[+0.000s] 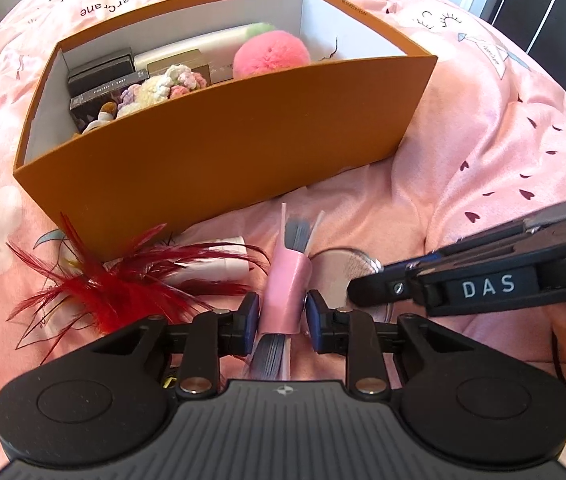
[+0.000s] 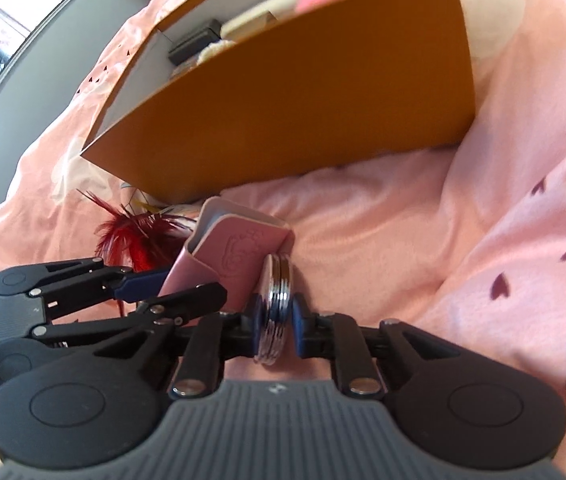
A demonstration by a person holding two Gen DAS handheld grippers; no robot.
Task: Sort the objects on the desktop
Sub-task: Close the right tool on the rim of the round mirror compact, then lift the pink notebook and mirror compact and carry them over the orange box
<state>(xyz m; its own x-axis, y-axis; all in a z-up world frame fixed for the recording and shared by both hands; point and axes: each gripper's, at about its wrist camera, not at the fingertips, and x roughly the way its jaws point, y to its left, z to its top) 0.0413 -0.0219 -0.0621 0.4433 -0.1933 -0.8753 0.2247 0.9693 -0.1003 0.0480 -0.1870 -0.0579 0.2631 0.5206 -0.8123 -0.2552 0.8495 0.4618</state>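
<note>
Here, the left claw (image 1: pixel 282 316) is clamping the pink case (image 1: pixel 286 292) on the bed beside the orange box (image 1: pixel 223 152); the right claw (image 2: pixel 276 320), marked "DAS", is gripping the round mirror (image 2: pixel 277 300). "PaperCrane" is printed on the bedsheet (image 1: pixel 483 120).

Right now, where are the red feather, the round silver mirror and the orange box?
Red feather toy (image 1: pixel 123 292), left wrist view, fluffy centre.
Round silver compact mirror (image 2: pixel 277 304), right wrist view, rim edge.
Orange cardboard box (image 1: pixel 243 136), left wrist view, front wall.

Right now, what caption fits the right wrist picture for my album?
Right claw pinching a round silver mirror beside the pink case, orange box ahead.
</note>
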